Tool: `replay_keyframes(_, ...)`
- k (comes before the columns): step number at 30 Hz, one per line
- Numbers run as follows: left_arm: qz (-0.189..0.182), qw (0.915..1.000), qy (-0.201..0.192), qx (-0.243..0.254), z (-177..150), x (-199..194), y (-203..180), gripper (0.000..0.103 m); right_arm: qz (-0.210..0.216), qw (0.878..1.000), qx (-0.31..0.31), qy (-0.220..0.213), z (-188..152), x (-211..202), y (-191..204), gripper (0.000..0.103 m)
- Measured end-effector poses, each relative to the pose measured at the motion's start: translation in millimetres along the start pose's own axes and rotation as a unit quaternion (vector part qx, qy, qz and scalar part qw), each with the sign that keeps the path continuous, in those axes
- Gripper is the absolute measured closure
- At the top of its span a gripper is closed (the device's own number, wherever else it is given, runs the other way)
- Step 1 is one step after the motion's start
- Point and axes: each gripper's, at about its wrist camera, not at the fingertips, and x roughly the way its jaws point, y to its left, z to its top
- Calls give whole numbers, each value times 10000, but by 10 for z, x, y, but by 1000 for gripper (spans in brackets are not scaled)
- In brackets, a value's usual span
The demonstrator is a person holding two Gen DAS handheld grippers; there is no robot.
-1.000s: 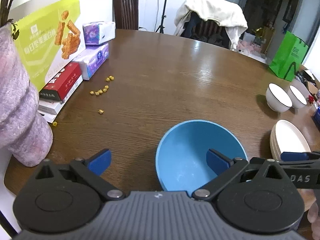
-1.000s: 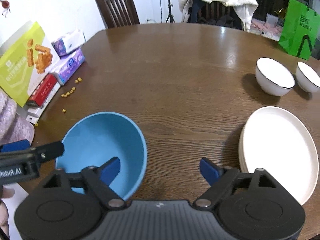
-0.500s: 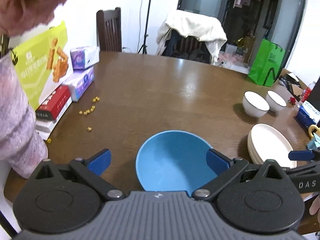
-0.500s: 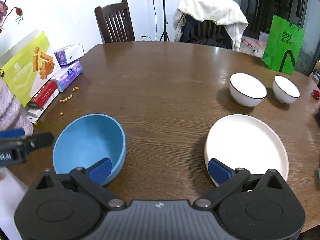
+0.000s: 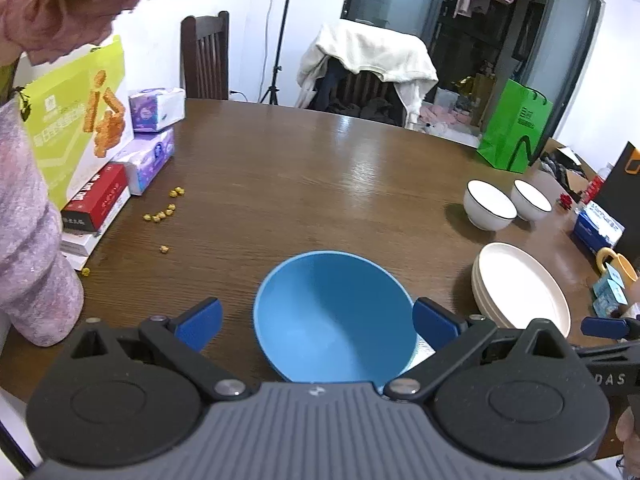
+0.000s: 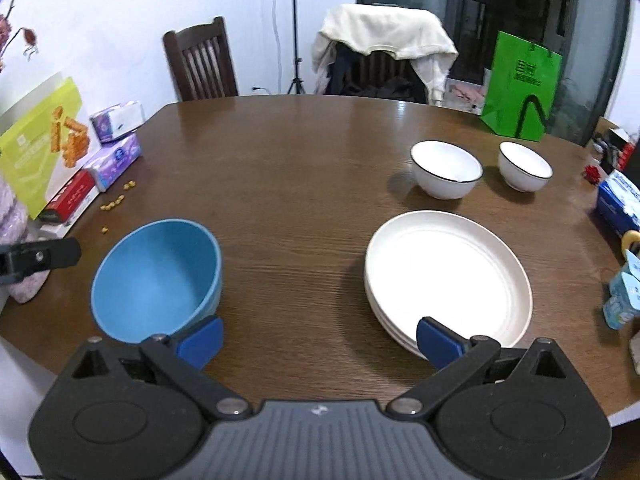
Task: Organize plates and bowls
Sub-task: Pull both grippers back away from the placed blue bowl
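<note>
A blue bowl [image 5: 334, 316] stands near the front edge of the brown round table [image 5: 320, 184]; it also shows in the right wrist view [image 6: 158, 278]. My left gripper [image 5: 318, 322] is open, its jaws spread wide on either side of the bowl, above it. My right gripper [image 6: 318, 338] is open and empty, between the blue bowl and a stack of cream plates [image 6: 448, 276]. The plates also show in the left wrist view [image 5: 518, 282]. Two white bowls with dark rims [image 6: 446, 168] [image 6: 524, 170] stand behind the plates.
Snack and tissue boxes [image 5: 100, 152] and small yellow crumbs [image 5: 162, 214] lie at the table's left. A pink vase [image 5: 32, 240] stands at the front left. A green bag [image 6: 520, 86] and chairs are at the back. Cartons and a mug [image 6: 628, 268] sit at right.
Both grippers have pulled back and risen, so more of the table and room shows. The blue bowl and plates have stayed put. Both grippers stay open.
</note>
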Motion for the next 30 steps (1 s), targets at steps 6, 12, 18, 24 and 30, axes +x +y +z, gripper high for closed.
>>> replay_keyframes(6,-48,10000,28,72,-32,1,-2,0,-56,9999,124,26,-8,15,4,0)
replay_keyframes(12,-21,10000,0,48,-58,-41,47,0,53,9995,262,146,-7,62,33,0)
replay_keyframes(18,-31,10000,-9,0,-68,-70,119,0,206,9988,369,231,15,69,75,0)
replay_keyframes(24,-47,10000,-40,7,-64,-84,131,0,468,9966,662,166,17,24,23,0)
replay_keyframes(30,-113,9999,-65,33,-50,-84,107,0,567,9943,887,137,35,-12,-33,0)
